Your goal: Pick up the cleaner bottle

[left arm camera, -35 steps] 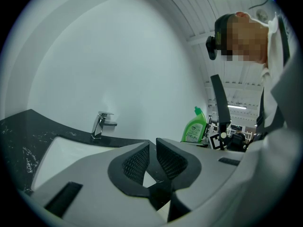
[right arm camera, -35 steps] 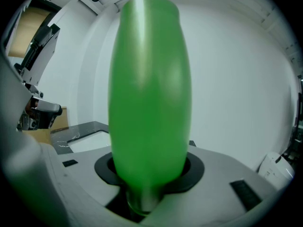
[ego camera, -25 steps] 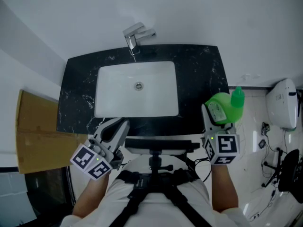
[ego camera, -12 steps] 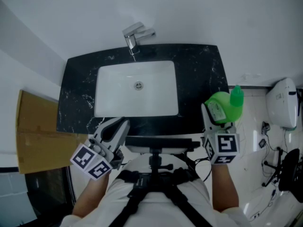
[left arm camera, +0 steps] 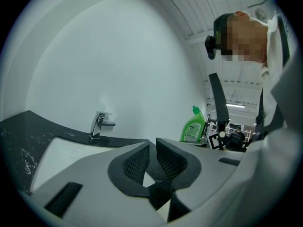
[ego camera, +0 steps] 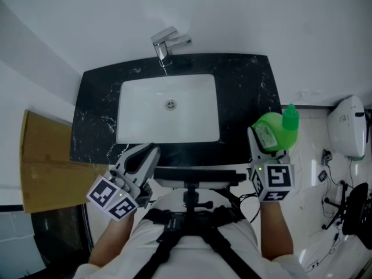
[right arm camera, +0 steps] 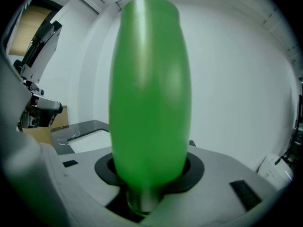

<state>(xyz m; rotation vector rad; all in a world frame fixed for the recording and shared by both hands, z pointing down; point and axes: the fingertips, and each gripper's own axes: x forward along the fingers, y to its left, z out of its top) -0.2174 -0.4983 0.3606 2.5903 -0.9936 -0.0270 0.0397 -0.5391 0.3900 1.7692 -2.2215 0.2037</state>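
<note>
Clamped in right gripper (ego camera: pixel 263 156) (right arm camera: pixel 149 176): green cleaner bottle (ego camera: pixel 273 131) (right arm camera: pixel 149 89), upright between the jaws, cap on top. Left gripper (ego camera: pixel 139 158) (left arm camera: pixel 151 157) empty, jaws drawn almost together. Just ahead of left gripper, and left of right gripper, black worktop (ego camera: pixel 96 115). Farther ahead, white sink (ego camera: pixel 139 106), then faucet (ego camera: pixel 165 45) by the wall.
</note>
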